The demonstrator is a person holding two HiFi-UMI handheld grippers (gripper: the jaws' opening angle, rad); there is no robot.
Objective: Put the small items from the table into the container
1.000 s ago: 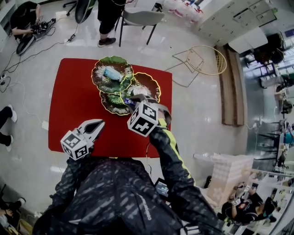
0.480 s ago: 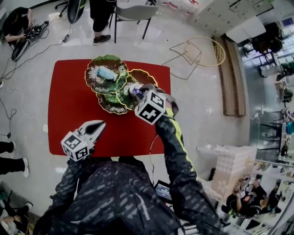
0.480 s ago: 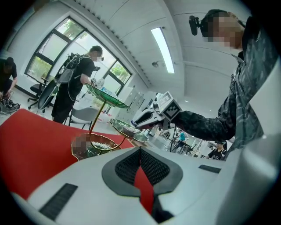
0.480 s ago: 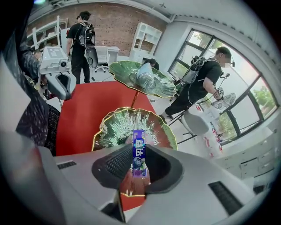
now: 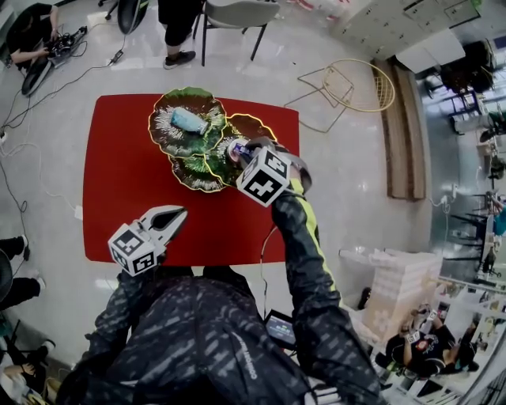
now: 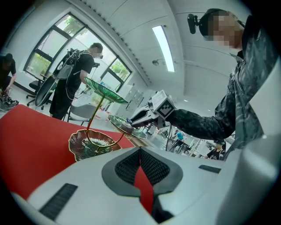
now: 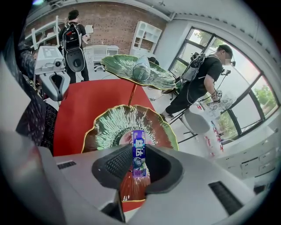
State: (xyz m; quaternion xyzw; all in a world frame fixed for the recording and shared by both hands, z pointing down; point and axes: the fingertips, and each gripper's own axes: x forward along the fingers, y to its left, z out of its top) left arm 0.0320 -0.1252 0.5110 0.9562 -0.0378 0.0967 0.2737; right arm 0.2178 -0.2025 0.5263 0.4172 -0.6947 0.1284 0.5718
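Observation:
A tiered stand of green leaf-shaped dishes [image 5: 170,130] rises at the far middle of the red table [image 5: 118,182]. Its top dish [image 7: 127,66] holds a teal bundle [image 7: 141,69]. My right gripper [image 7: 138,165] is shut on a purple gum pack [image 7: 138,151], held upright over the middle dish [image 7: 114,127]. In the head view that gripper [image 5: 237,150] hangs above the right-hand dish with the gum pack [image 5: 236,148] at its tip. My left gripper [image 5: 179,212] sits shut and empty over the table's near edge, and in its own view the left gripper [image 6: 140,151] points at the stand [image 6: 94,143].
A grey chair [image 5: 237,12] and a standing person are beyond the table's far side. A round wire basket [image 5: 356,87] lies on the floor at the right. Cables trail across the floor at the left. White stacked crates [image 5: 403,289] stand at the near right.
My right gripper has carried the gum pack farther and to the right, from the stand's lower dish to over the right-hand dish. The left gripper has stayed in place.

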